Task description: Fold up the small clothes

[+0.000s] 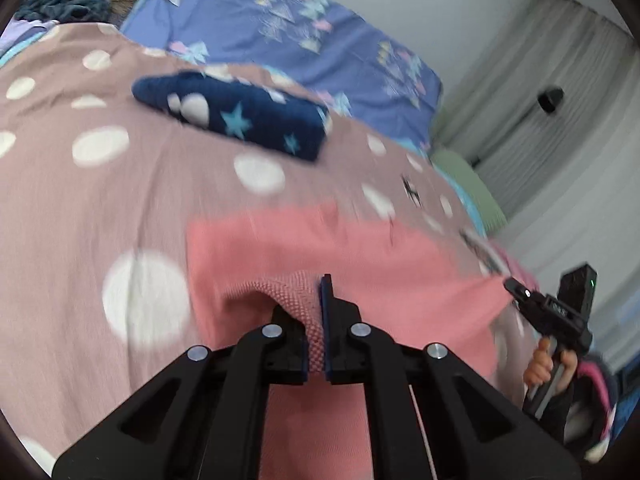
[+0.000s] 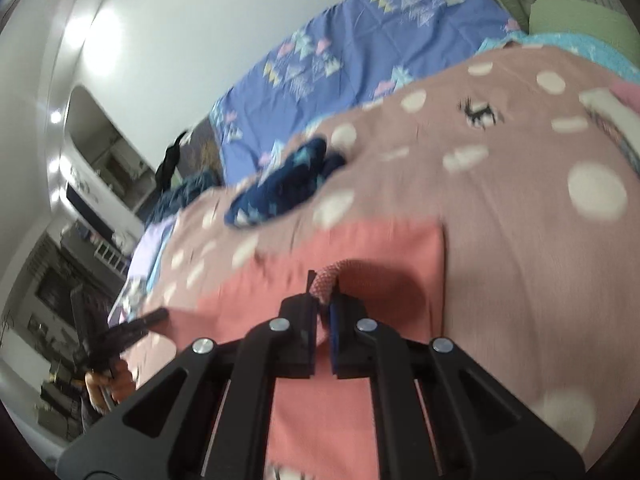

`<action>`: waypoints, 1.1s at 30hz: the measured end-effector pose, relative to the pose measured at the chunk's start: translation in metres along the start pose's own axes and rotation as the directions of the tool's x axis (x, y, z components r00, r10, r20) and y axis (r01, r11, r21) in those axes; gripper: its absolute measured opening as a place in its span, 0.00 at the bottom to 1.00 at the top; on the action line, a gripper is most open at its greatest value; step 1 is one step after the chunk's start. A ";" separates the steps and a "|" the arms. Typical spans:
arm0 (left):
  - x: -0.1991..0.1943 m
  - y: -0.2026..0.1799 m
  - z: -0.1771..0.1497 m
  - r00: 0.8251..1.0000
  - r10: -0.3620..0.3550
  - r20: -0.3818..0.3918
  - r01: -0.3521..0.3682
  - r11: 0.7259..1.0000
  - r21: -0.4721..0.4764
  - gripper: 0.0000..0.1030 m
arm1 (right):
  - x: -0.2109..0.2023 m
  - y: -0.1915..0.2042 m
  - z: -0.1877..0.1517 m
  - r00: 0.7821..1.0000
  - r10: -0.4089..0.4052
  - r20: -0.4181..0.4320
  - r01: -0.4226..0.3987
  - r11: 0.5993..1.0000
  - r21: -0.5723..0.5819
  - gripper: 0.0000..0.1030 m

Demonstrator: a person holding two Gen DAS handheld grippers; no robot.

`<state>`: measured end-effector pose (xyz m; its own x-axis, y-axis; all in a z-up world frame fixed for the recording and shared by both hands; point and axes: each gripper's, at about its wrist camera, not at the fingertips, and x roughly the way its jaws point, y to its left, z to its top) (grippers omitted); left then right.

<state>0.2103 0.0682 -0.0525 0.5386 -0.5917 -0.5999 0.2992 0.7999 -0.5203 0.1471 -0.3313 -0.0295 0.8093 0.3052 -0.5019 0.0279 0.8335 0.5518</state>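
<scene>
Bedspread, dusty-pink cotton with white dots [image 1: 100, 184], fills both views; flat salmon-pink knit garment [image 1: 360, 252] lies near, its long axis left to right; folded navy star-print cloth [image 1: 240, 120] sits beyond, well apart; left gripper [image 1: 316, 320] and right gripper [image 2: 322, 292] each pinch its near hem, open room ahead.

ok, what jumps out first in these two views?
The pink garment, spread on the dotted blanket, with the left gripper and the right gripper each shut on a pinch of its near edge. Behind it lies a navy star-print cloth, seemingly already folded.
</scene>
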 end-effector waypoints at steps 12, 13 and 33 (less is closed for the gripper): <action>0.039 0.067 0.028 0.990 0.139 0.006 -0.136 0.977 -0.164 0.58 | 0.067 -0.047 0.014 0.979 -0.187 -0.079 0.186 0.982 -0.028 0.45; 0.045 0.068 0.028 0.991 0.131 -0.020 -0.133 0.981 -0.144 0.58 | 0.070 -0.048 0.015 0.978 -0.194 -0.082 0.191 0.981 -0.037 0.45; 0.066 0.032 0.053 0.983 0.175 0.047 -0.178 0.981 0.078 0.06 | 0.103 -0.046 0.055 0.983 -0.162 -0.082 0.156 0.984 -0.082 0.18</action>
<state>0.2968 0.0602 -0.0764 0.6192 -0.4373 -0.6522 0.2590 0.8978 -0.3561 0.2613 -0.3637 -0.0696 0.7429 0.2026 -0.6380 0.1058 0.9056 0.4107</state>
